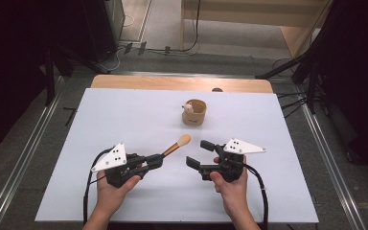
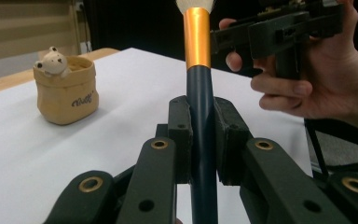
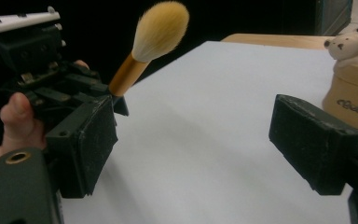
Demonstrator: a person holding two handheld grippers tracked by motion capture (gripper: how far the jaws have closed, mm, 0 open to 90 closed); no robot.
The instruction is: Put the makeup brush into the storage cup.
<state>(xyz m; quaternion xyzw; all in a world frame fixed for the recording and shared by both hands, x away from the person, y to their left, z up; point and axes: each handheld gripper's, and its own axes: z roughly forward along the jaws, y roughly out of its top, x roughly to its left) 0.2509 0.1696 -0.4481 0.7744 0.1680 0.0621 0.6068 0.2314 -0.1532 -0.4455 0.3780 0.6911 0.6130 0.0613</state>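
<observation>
Left gripper [image 1: 159, 159], near left on the white table [image 1: 124, 115]: jaws clamped on the dark-blue handle of a makeup brush [image 1: 176, 146] with gold ferrule and cream bristles, which is held clear of the table and points far-right. Right gripper [image 1: 200, 152], near right: jaws wide apart, nothing between them. Tan ceramic cup with a small bear figure [image 1: 194, 112]: far centre, well apart from both.

I see: brush [image 2: 200, 116] has dark navy handle, orange-gold ferrule, cream bristles. Pot [image 1: 194, 113] tan with dark script lettering, off-white bear on its rim. Table [image 1: 124, 115] plain white, wood edge at back. Both grippers black, white plates with black dots.
</observation>
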